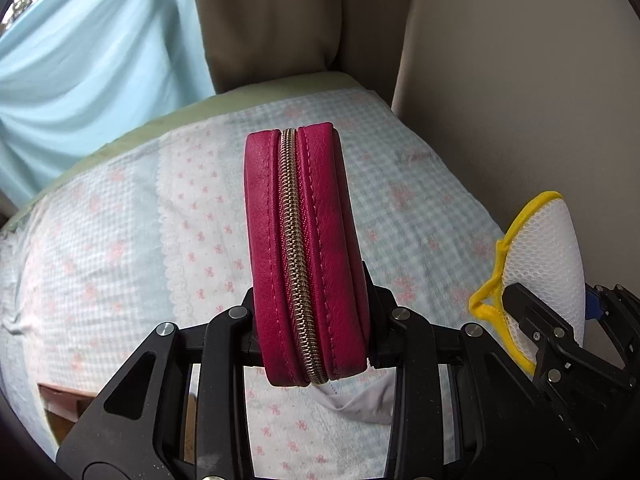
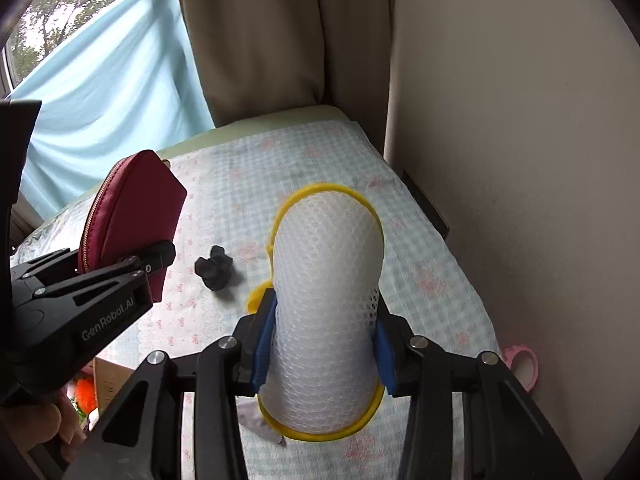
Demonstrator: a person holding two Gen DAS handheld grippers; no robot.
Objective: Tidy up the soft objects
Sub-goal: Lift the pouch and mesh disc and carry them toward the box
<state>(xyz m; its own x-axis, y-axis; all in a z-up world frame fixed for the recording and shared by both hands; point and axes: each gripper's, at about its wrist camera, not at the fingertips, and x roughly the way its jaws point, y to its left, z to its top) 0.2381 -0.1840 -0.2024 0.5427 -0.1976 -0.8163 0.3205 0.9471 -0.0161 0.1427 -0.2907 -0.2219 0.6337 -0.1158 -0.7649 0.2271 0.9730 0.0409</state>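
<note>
My left gripper [image 1: 314, 320] is shut on a magenta leather zip pouch [image 1: 304, 248], held on edge with the zipper facing the camera, above the bed. It also shows in the right wrist view [image 2: 132, 216], at the left. My right gripper [image 2: 326, 344] is shut on a white mesh bag with yellow trim [image 2: 328, 280], held above the bed; the bag also shows in the left wrist view [image 1: 548, 264] at the right edge. A small black scrunchie [image 2: 215, 268] lies on the bed between the two grippers.
The bed has a pale blue checked cover with pink bows [image 2: 320, 152]. A beige curtain [image 2: 272, 32] and a light blue cloth [image 2: 112, 92] hang behind; a wall [image 2: 520, 160] is on the right. A pink tape roll [image 2: 524, 364] sits by the bed's right edge. A cardboard box [image 2: 108, 380] is lower left.
</note>
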